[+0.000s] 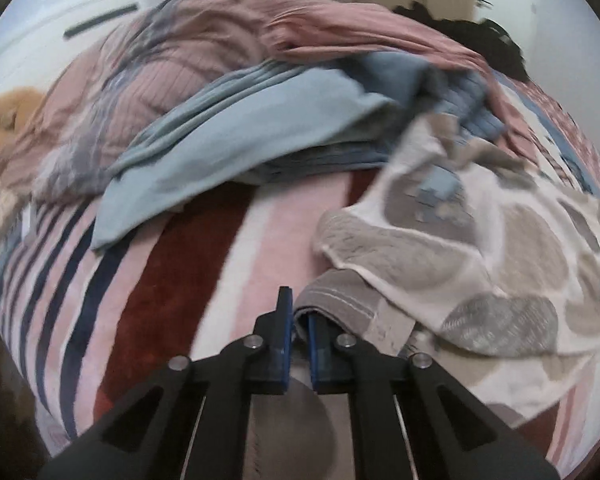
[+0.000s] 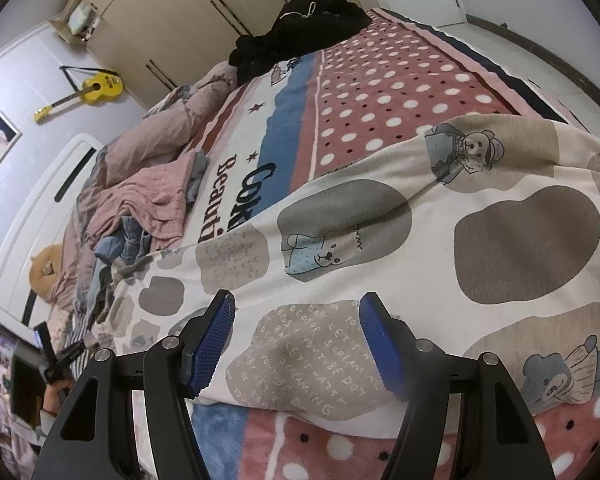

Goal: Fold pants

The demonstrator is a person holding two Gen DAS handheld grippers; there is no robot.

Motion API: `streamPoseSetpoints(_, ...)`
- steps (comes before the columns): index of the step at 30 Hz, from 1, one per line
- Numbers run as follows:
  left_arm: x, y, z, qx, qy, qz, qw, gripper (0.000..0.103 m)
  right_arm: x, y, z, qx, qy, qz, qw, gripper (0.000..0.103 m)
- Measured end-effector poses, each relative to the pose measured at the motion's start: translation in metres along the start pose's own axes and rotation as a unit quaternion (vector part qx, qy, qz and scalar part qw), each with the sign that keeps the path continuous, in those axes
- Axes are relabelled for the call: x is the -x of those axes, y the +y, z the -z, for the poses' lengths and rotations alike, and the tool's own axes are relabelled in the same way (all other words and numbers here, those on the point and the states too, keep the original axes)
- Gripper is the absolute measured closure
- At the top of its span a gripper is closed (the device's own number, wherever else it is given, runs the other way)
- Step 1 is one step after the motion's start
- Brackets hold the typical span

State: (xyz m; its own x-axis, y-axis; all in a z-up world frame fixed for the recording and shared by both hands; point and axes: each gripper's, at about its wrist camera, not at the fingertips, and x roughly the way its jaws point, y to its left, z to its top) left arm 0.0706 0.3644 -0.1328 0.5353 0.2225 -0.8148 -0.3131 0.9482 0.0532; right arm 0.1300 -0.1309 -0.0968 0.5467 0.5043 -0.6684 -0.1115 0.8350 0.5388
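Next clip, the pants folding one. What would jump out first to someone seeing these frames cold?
The cream pants with grey blobs and cartoon bears sprawl across the near part of the bed. The left gripper is clamped on their grey hem, while the right gripper hangs open over them. Behind lies a heap of pink and blue clothes, and a yellow guitar hangs on the far wall.

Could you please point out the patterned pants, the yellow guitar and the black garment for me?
patterned pants (image 2: 524, 240): right wrist view, on a brown patch of the fabric.
yellow guitar (image 2: 100, 89): right wrist view, on its body against the wall.
black garment (image 2: 300, 24): right wrist view, middle of the heap.
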Motion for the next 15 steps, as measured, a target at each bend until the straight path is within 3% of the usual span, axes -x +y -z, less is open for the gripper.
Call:
streamPoseSetpoints(5, -0.030, 0.036, -0.020, 0.096, 0.005, 0.025, 0.9951, 0.098, -0.004, 0.004, 0.000, 0.006, 0.005, 0.004, 1.000, 0.042)
streamPoseSetpoints(8, -0.046, 0.052, -0.035, 0.153, 0.001, 0.042, 0.9873, 0.096, -0.004, 0.007, -0.001, 0.013, 0.008, 0.012, 1.000, 0.042)
streamPoseSetpoints(10, -0.055, 0.063, -0.040, 0.203, -0.001, 0.052, 0.9778, 0.096, -0.002, 0.008, -0.002, 0.015, 0.006, 0.016, 1.000, 0.042)
streamPoseSetpoints(11, -0.056, 0.068, -0.041, 0.225, -0.004, 0.054, 0.9729, 0.091, -0.001, 0.007, -0.002, 0.015, 0.006, 0.017, 1.000, 0.042)
streamPoseSetpoints(13, -0.055, 0.077, -0.042, 0.243, -0.007, 0.060, 0.9681, 0.064, 0.002, 0.007, -0.002, 0.015, 0.005, 0.020, 1.000, 0.042)
streamPoseSetpoints(15, -0.044, 0.077, -0.043, 0.215, -0.018, 0.056, 0.9747, 0.063, 0.005, 0.006, -0.001, 0.016, 0.004, 0.022, 1.000, 0.042)
